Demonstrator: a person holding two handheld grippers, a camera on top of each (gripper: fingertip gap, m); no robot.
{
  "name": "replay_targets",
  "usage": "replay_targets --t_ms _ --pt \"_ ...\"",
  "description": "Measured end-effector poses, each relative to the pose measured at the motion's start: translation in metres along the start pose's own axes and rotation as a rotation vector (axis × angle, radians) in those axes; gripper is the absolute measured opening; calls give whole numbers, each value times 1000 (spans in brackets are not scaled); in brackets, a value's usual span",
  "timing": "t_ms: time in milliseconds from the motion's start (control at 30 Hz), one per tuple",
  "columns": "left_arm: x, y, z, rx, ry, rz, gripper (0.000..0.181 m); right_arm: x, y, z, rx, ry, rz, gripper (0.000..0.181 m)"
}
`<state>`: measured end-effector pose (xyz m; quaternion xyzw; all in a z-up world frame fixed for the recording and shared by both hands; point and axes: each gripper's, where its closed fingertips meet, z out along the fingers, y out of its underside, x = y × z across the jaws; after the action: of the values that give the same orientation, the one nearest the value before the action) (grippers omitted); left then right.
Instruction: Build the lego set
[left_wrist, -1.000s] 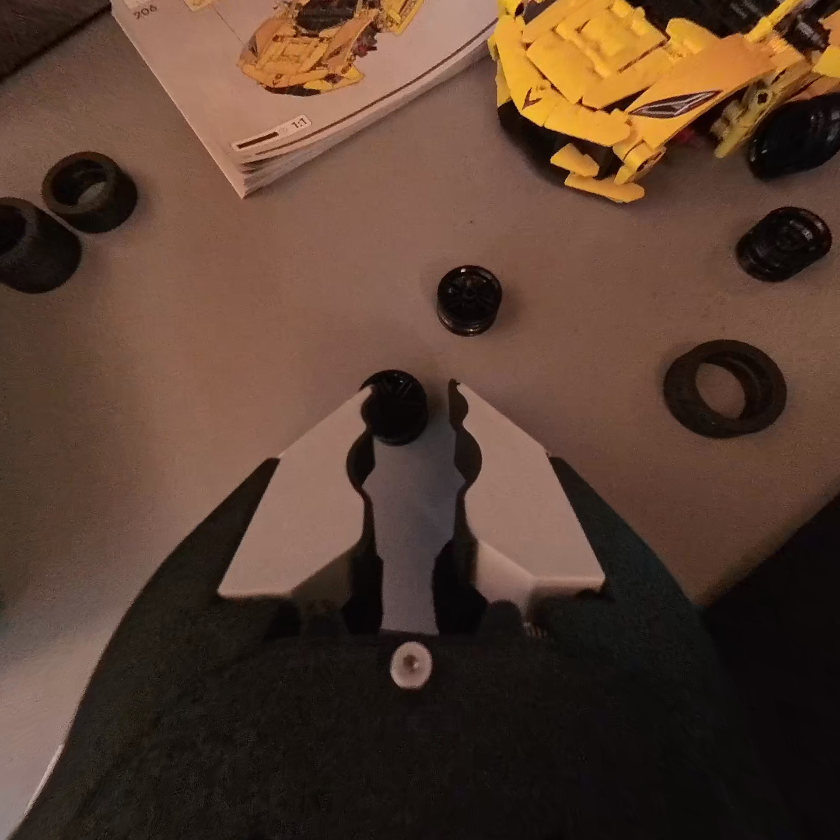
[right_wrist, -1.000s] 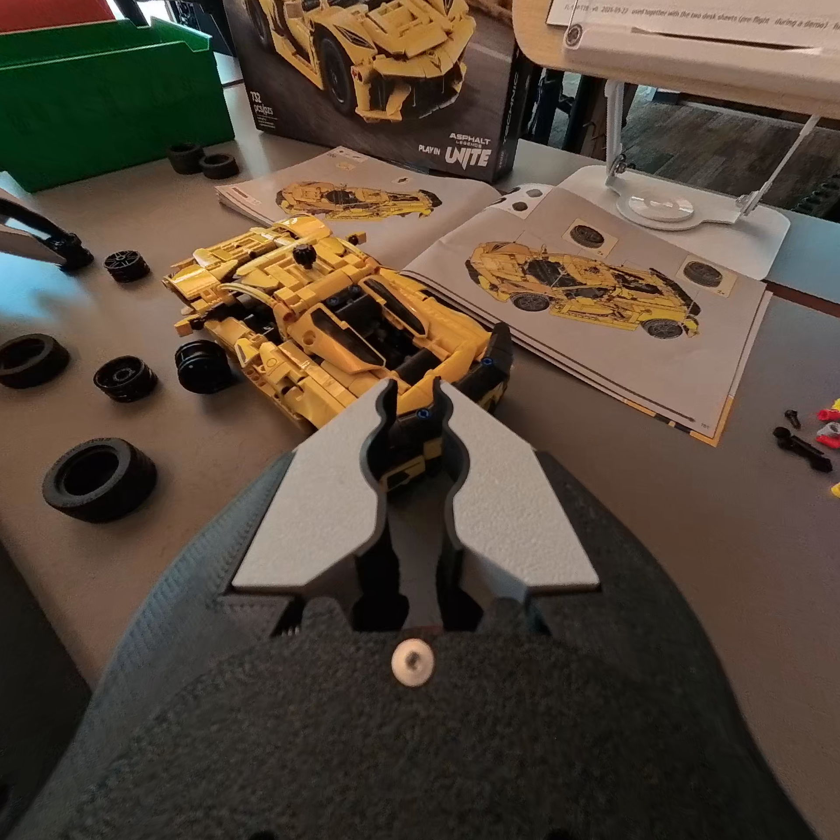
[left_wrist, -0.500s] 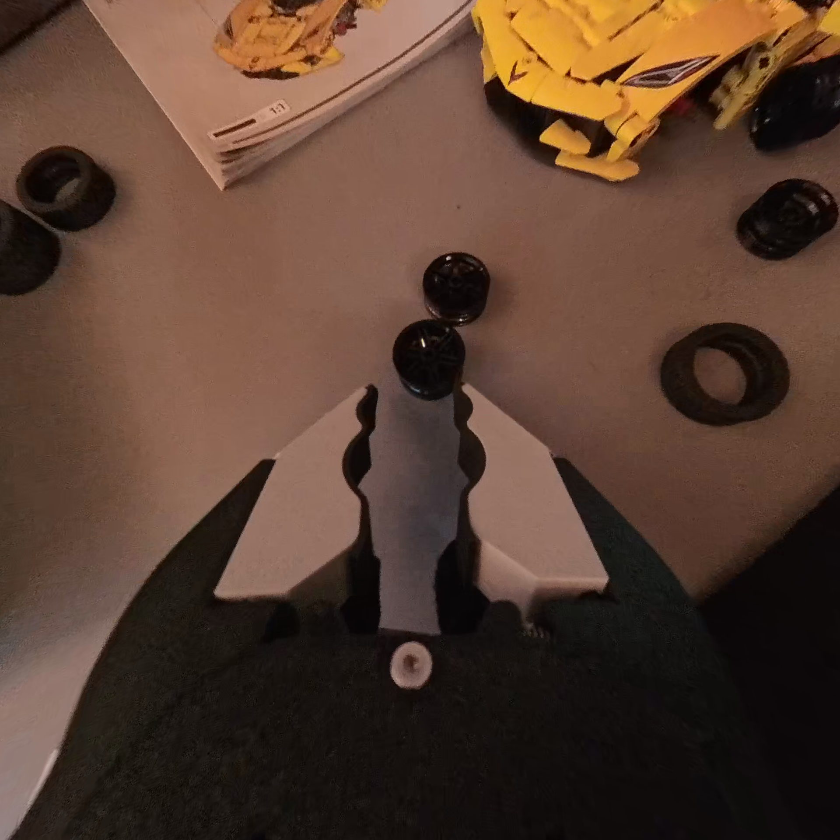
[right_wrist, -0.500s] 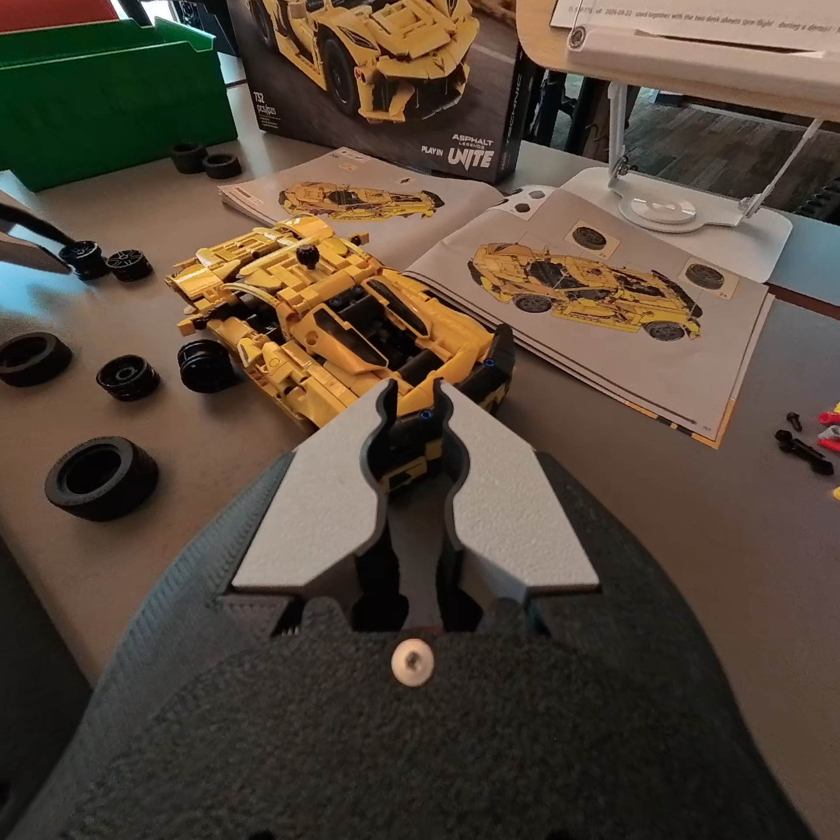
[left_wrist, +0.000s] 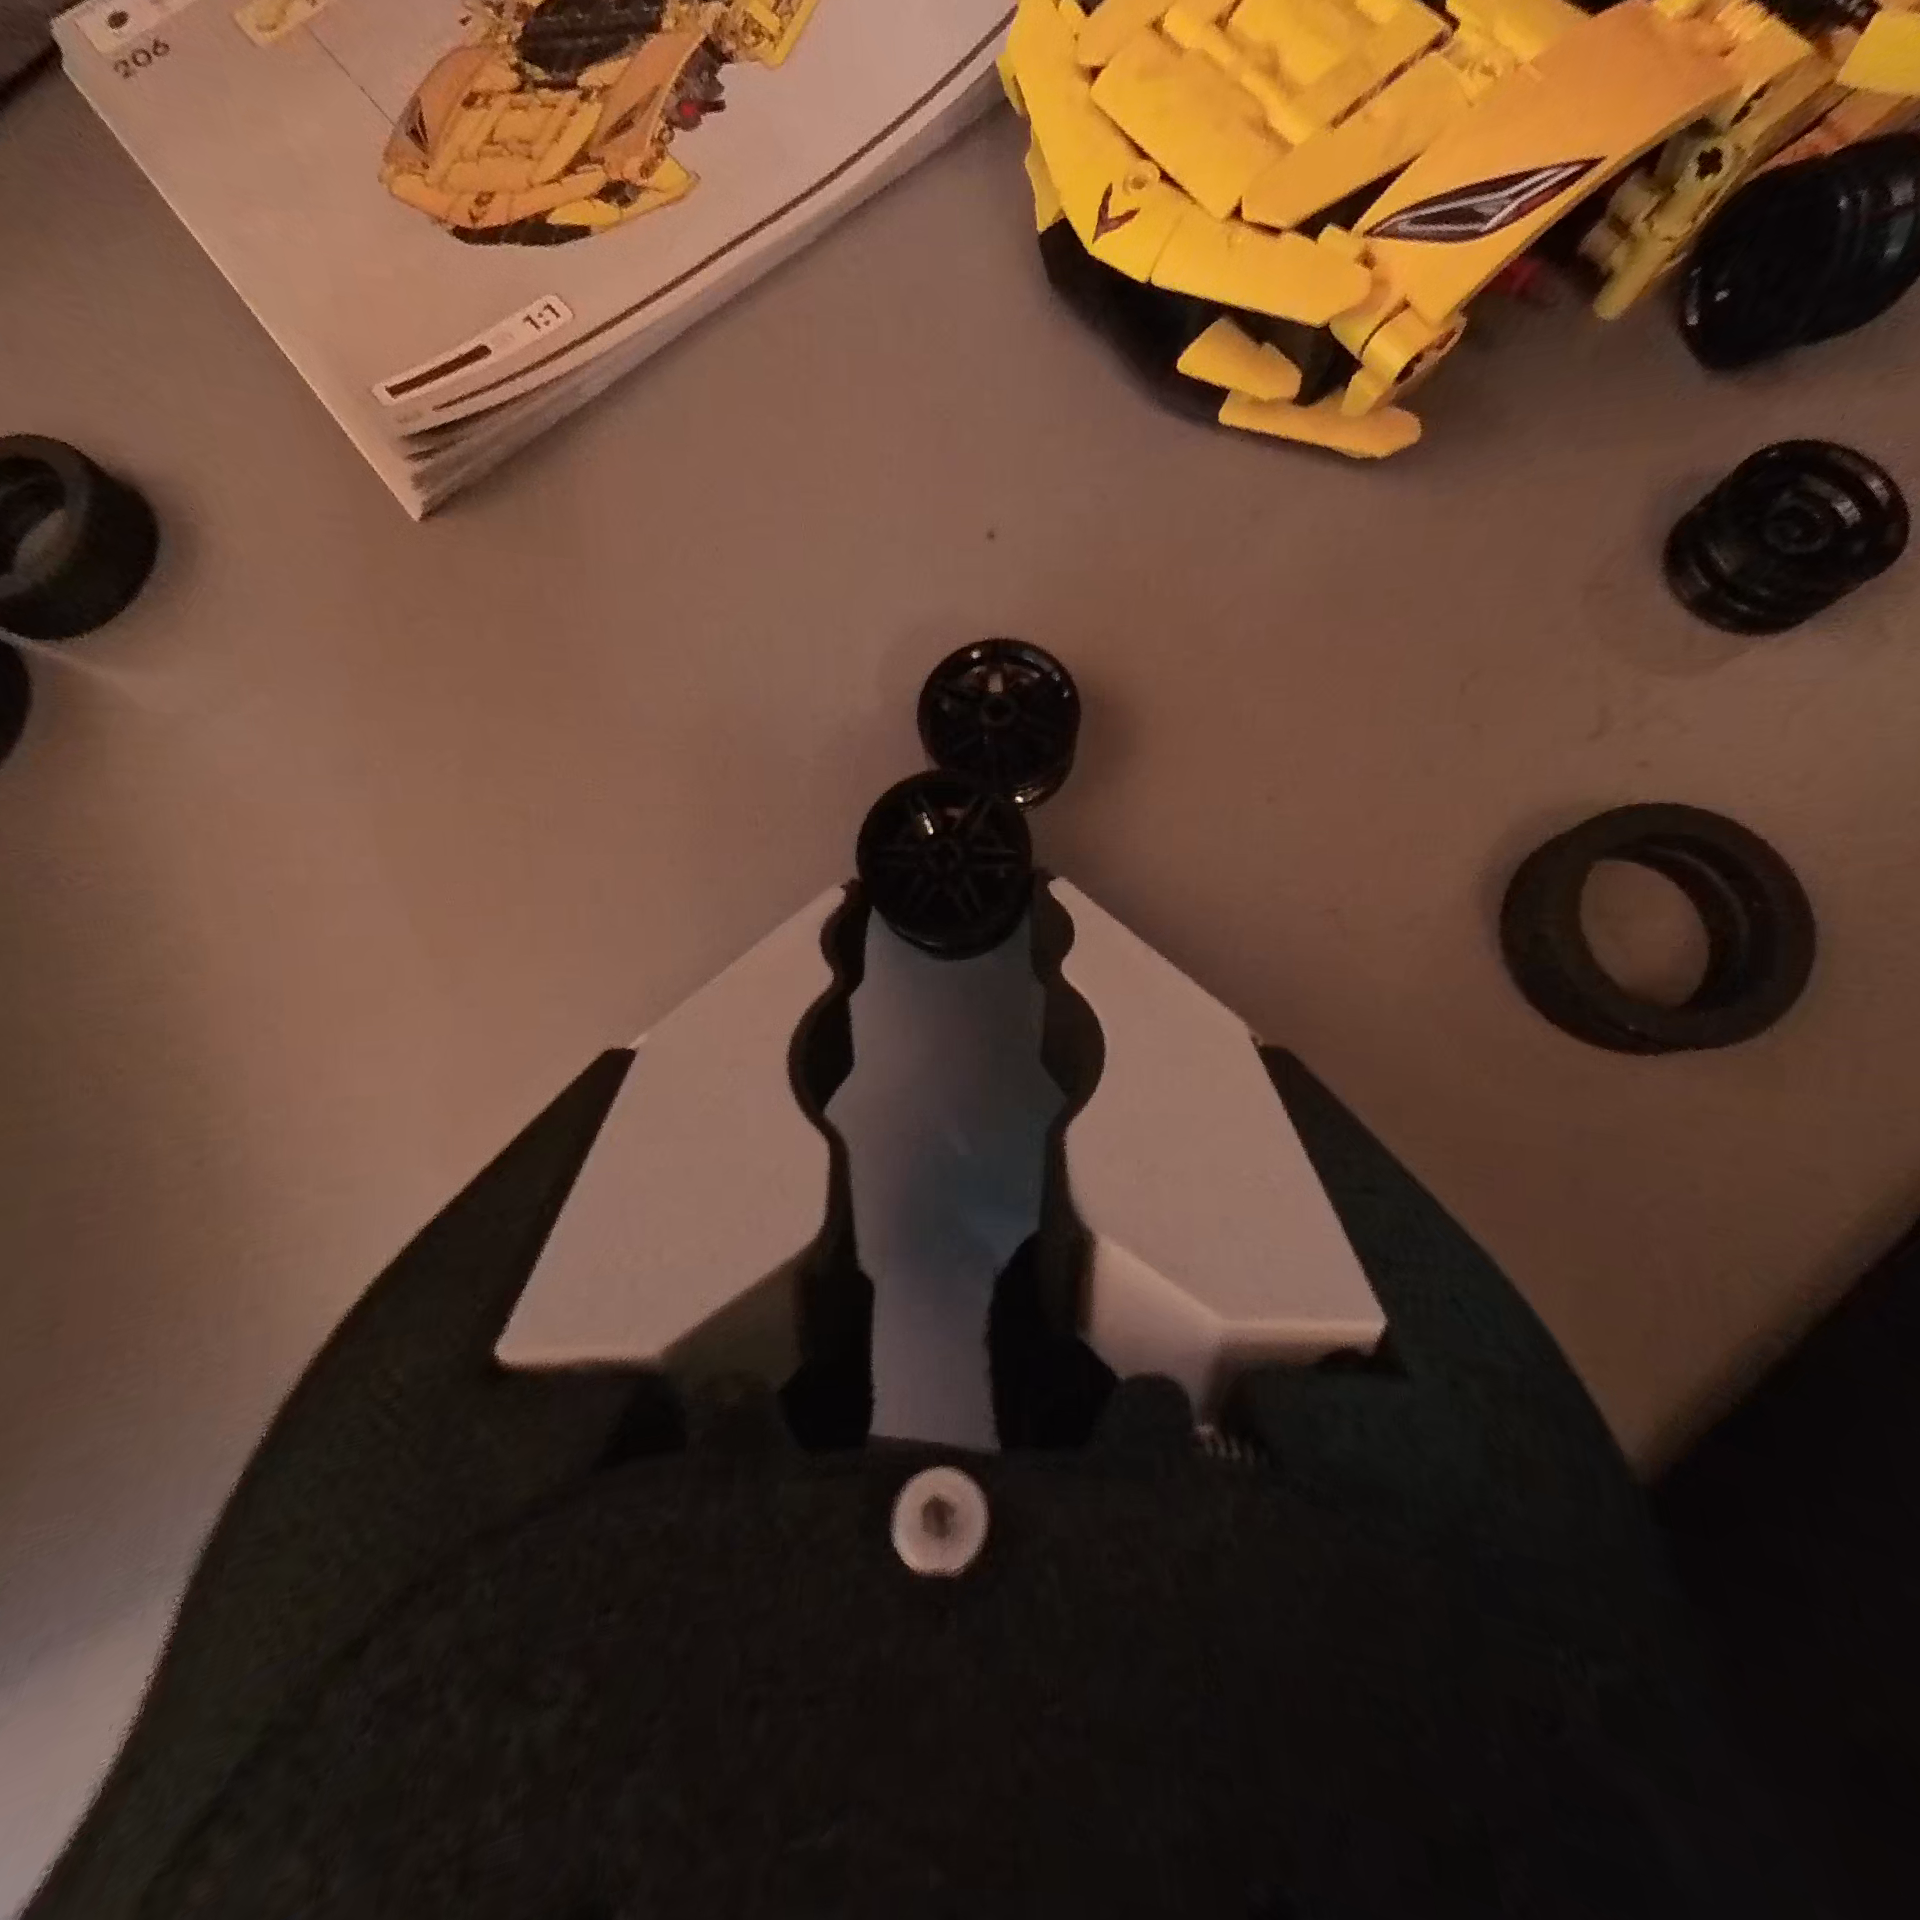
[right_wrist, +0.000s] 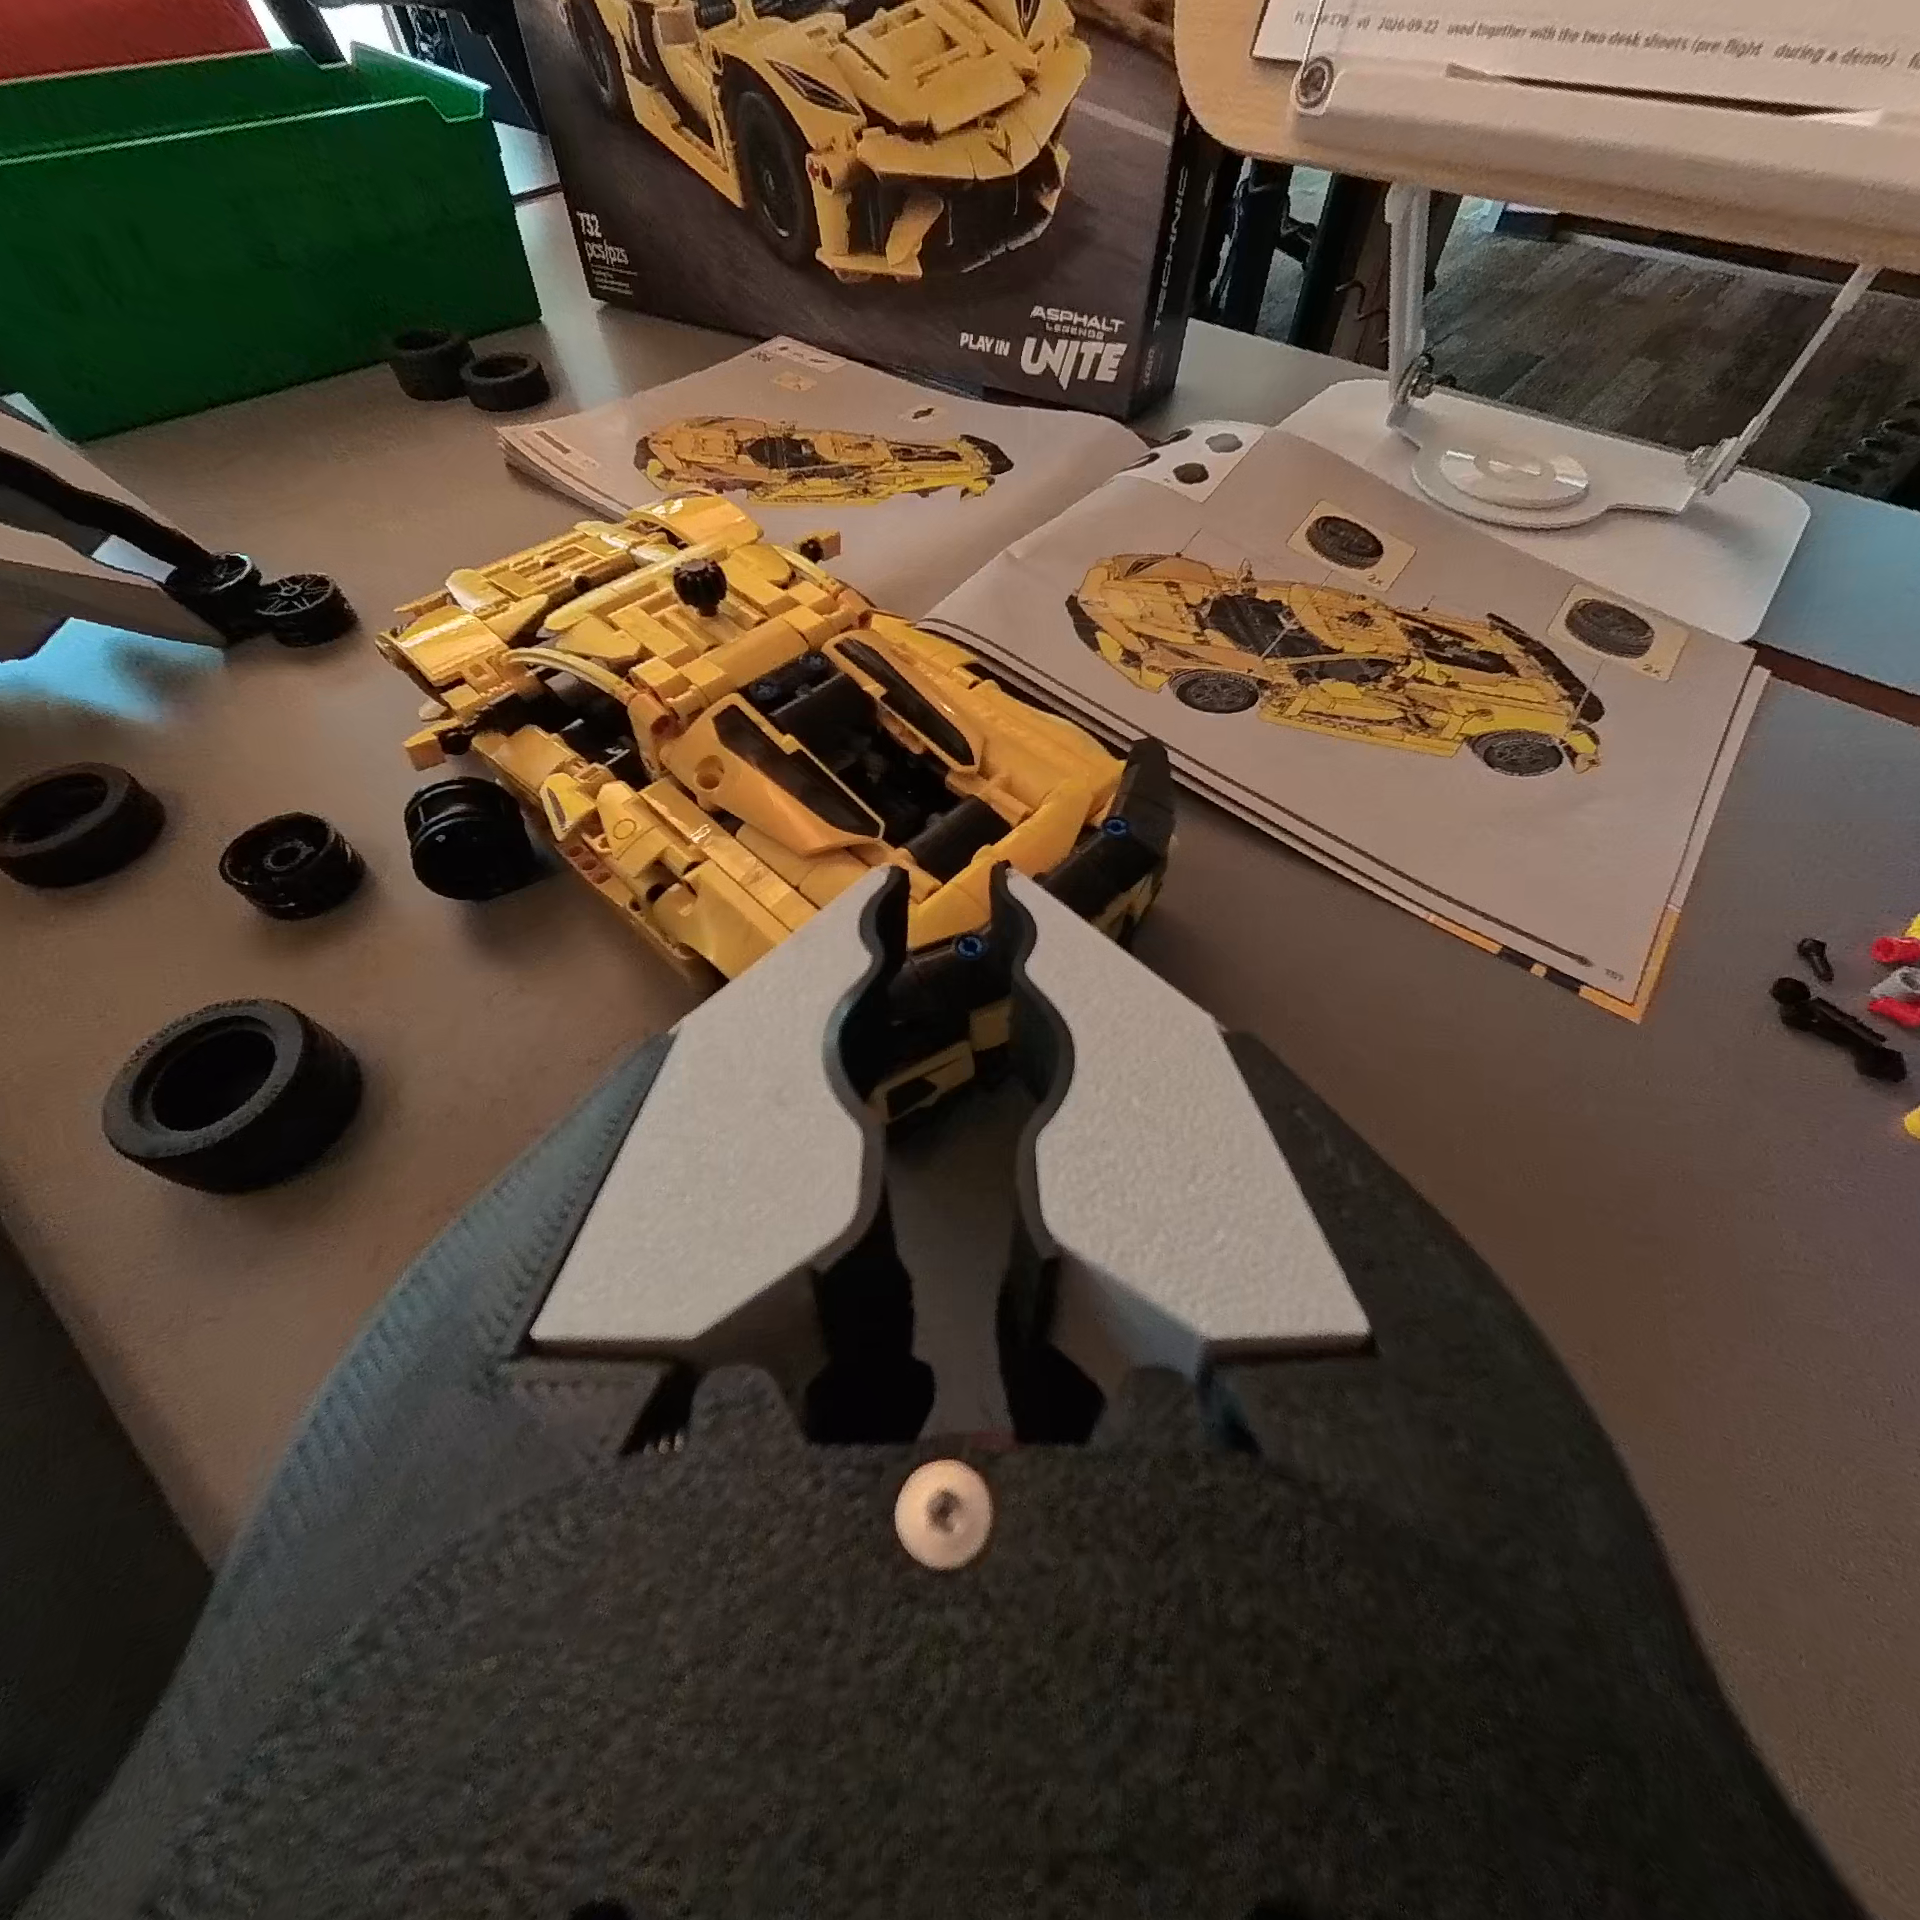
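Left wrist view: the left tongs (left_wrist: 945, 883) pinch a black rim (left_wrist: 943, 858), a second ago loose against one finger only. It now touches a second rim (left_wrist: 1000, 719) on the tabletop (left_wrist: 623, 675), short of the yellow car (left_wrist: 1351, 208).

Right wrist view: the right tongs (right_wrist: 945, 883) stay clamped on the car's (right_wrist: 727, 727) rear, steadying it. One rim is in hand; tyres (right_wrist: 234, 1091) lie unfitted.

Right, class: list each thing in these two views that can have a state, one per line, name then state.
Left gripper: jaws closed on the small black spoked wheel rim.
Right gripper: jaws closed on the rear of the yellow brick-built car.
Second black spoked rim: free on the grey table, touching the gripped rim.
Printed instruction booklet: open.
Black rubber tyre: loose, unmounted.
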<state>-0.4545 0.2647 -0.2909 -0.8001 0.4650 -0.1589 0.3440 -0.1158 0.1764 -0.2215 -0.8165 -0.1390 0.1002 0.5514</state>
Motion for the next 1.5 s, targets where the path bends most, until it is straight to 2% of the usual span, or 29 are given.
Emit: replay_targets --t_ms 300,433,600,733,867,1100,1133,1167,1200,1500 --pt "1 -2 2 -8 7 7 33 0 0 0 -2 1 0 15" --pt "-3 0 -7 2 -6 -7 35 4 1 2 -1 7 13 14" --pt "0 -11 -25 89 -2 -49 35 6 -5 -1 28 10 21 13" --pt "-2 -18 -22 94 17 -20 47 8 -9 -5 54 9 36 13" --pt "-8 -27 -18 88 52 -47 48 9 -13 -8 79 -4 67 13" --pt "-4 -13 4 -37 82 -12 48 9 -16 -10 94 -16 81 14" --pt "-4 -9 6 -49 86 -13 45 9 -16 -10 94 -17 82 14" --pt "-1 -6 8 -58 101 -14 33 9 -16 -10 94 -19 84 14" --pt "-2 -5 7 -54 92 -17 33 8 -16 -9 94 -22 87 14" --pt "18 34 -32 -63 57 -64 33 6 -13 -6 72 -21 68 14"
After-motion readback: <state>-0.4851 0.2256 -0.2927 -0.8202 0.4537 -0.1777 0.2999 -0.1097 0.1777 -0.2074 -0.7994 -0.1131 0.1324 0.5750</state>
